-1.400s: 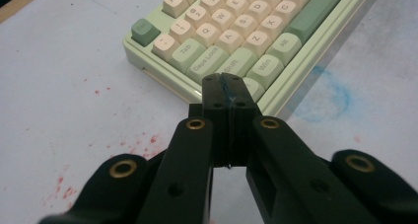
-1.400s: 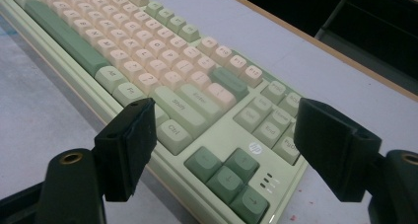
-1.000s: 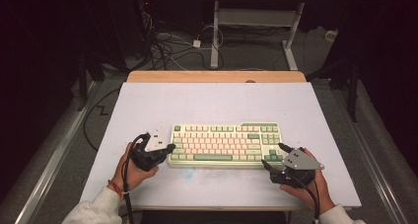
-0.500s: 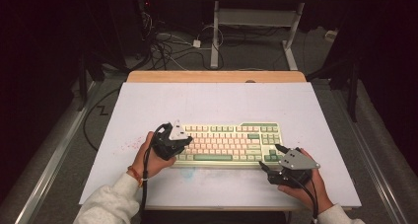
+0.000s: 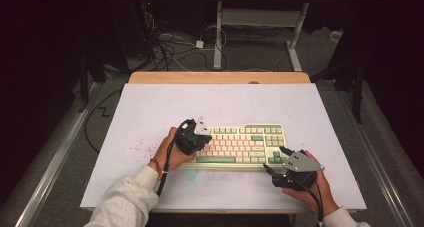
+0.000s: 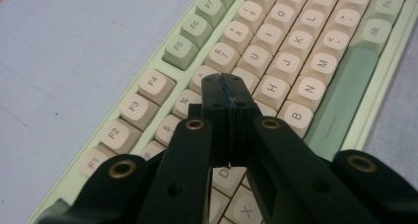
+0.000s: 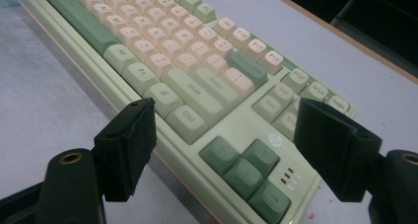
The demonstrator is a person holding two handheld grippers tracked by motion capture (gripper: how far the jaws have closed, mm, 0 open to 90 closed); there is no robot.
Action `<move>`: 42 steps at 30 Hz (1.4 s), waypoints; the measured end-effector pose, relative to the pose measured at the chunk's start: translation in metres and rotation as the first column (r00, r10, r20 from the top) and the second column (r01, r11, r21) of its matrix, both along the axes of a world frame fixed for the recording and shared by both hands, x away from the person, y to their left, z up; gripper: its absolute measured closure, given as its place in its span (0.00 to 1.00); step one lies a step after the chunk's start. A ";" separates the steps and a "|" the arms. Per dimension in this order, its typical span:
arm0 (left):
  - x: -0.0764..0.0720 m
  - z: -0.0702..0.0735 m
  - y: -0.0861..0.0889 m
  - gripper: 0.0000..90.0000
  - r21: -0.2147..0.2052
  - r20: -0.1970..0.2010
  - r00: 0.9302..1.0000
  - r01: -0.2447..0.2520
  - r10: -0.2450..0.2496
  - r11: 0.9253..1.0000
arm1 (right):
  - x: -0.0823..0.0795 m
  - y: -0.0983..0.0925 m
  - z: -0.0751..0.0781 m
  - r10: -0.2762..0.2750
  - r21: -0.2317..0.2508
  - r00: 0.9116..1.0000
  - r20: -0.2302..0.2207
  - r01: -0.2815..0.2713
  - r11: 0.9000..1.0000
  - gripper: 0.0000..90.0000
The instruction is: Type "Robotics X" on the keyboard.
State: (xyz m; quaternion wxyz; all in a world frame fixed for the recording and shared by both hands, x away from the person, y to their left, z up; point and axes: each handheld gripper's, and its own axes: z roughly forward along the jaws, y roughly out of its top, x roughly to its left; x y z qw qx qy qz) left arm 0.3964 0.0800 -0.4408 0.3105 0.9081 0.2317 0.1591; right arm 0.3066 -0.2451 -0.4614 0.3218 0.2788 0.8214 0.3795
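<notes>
Left gripper (jaws together) over keyboard.

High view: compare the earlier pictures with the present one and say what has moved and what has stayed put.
The left gripper, jaws shut and empty, has travelled rightward from the table beside the keyboard's left end to above its left-hand keys; in the left gripper view its tips hang over the letter rows. The right gripper, jaws open, has kept its place at the keyboard's near right corner. The keyboard has not shifted on the table.

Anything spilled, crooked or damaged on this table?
Yes, minor: reddish specks stain the white table cover left of the keyboard, with a faint bluish smudge before it. The keyboard itself lies straight and looks intact.
</notes>
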 end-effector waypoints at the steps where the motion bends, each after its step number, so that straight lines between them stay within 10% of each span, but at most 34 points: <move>1: 0.001 -0.001 -0.001 0.97 0.004 -0.002 1.000 0.001 -0.001 1.000 | 0.000 0.000 0.000 -0.001 -0.001 1.000 0.000 0.001 1.000 0.27; 28: 0.008 -0.010 -0.018 0.97 0.067 -0.016 1.000 0.017 -0.016 0.998 | 0.001 0.002 -0.003 0.030 -0.026 0.999 -0.035 -0.031 0.999 0.27; 42: 0.002 0.002 -0.007 0.91 0.016 0.056 0.998 0.004 -0.004 1.000 | 0.000 0.002 -0.003 0.030 -0.029 0.999 -0.029 -0.031 0.999 0.27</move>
